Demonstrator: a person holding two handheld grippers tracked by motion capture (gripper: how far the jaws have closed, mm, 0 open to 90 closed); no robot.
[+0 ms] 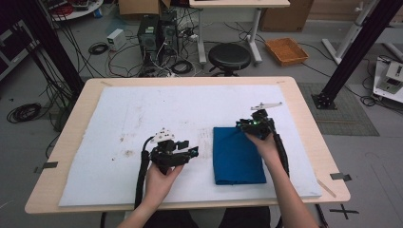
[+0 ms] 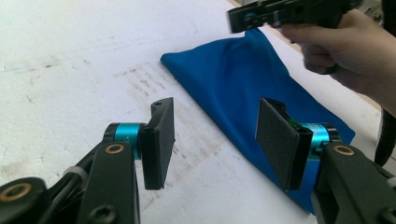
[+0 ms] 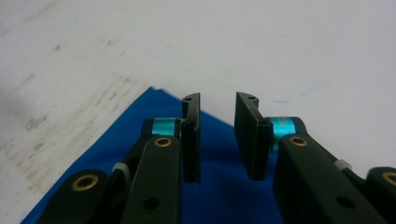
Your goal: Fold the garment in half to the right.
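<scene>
Left claw (image 2: 212, 140): spread, empty, over white worktop (image 1: 142, 114); right claw (image 3: 217, 135): part-spread above far corner of folded blue cloth (image 1: 236, 154), apparently not pinching.

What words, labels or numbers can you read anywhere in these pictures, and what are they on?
None can be read.
The blue cloth and the white mat bear no print, only smudges.
The left tool and right tool show no lettering on their black pads.
The computer tower on the floor has a pale label, too small to read.
</scene>
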